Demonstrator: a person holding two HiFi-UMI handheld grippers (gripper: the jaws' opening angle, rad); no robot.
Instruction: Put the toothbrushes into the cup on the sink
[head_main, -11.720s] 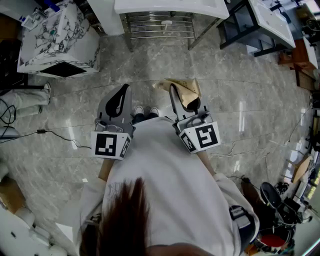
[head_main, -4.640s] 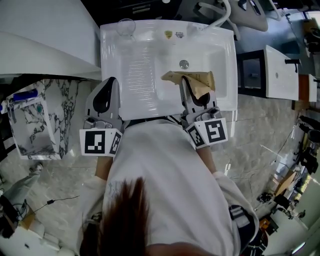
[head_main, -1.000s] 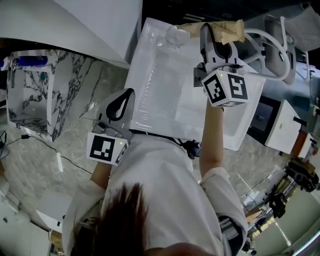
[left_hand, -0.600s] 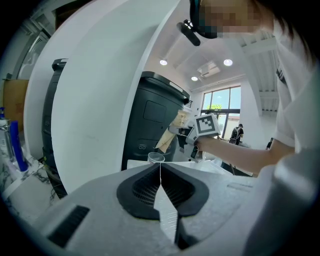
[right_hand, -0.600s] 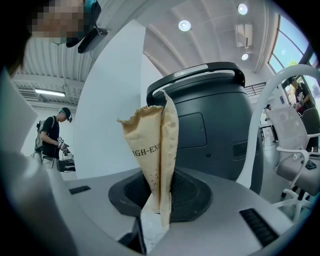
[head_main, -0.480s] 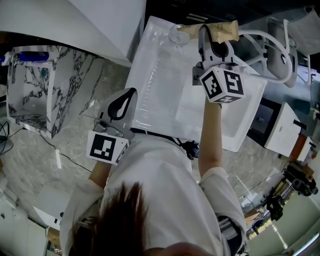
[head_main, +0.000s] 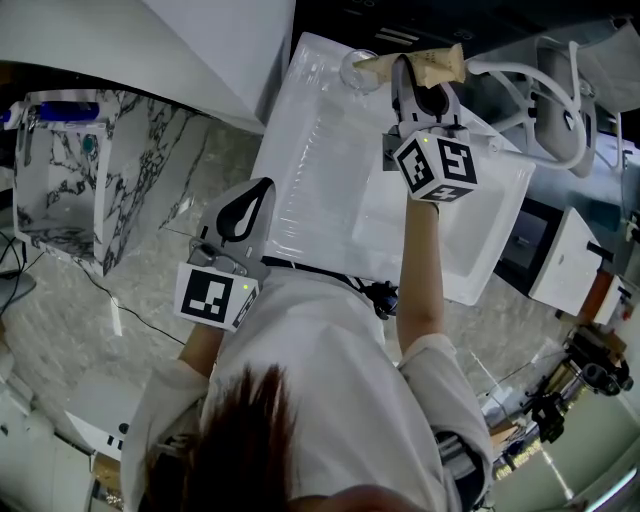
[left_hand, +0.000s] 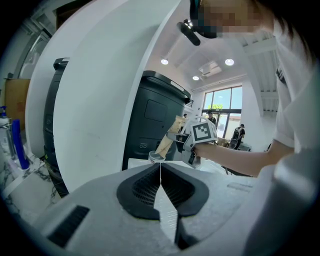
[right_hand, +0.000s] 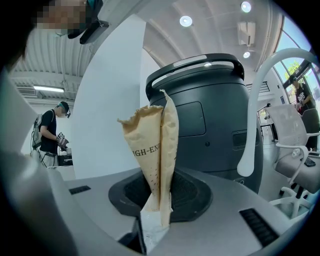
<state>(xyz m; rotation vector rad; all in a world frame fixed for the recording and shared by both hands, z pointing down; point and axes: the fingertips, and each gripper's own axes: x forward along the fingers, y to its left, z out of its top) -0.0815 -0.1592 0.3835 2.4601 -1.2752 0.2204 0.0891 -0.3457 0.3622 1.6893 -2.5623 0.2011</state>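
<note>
Right gripper is clamped on a tan paper sleeve over the far end of the white sink. In the right gripper view the sleeve sticks out past the jaws, its near end pinched between the pads. The print is cut off by a fold, only "HIGH-EN" is readable. The contents don't show, and no brush is visible in any view.

Clear cup sits at the sink's far left corner. From the head view the sleeve's left end overlaps the cup rim. In the left gripper view the sleeve's low end meets the cup mouth, but it's too small to tell inside from just touching.

Left gripper is by the sink's near left edge, jaws closed together with nothing between them. The person's shirt covers part of the sink's near edge.
</note>
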